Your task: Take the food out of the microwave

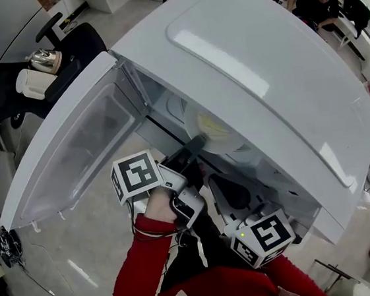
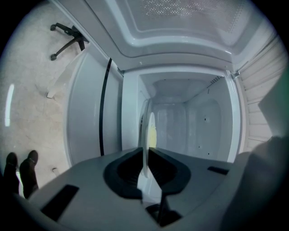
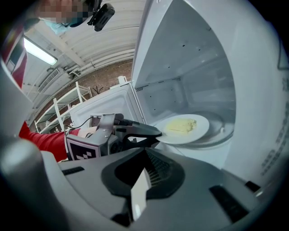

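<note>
A white plate with yellow food lies inside the open white microwave. My left gripper reaches into the cavity and is shut on the plate's near rim. In the left gripper view the plate stands edge-on between the jaws of the left gripper. The right gripper view shows the plate, the food and the left gripper clamped on the rim. My right gripper hangs just outside the opening, below the plate; its jaws are shut and hold nothing.
The microwave door swings wide open to the left. Under the plate is the glass turntable. A metal kettle and a dark office chair stand at the far left. A person sits at a desk, top right.
</note>
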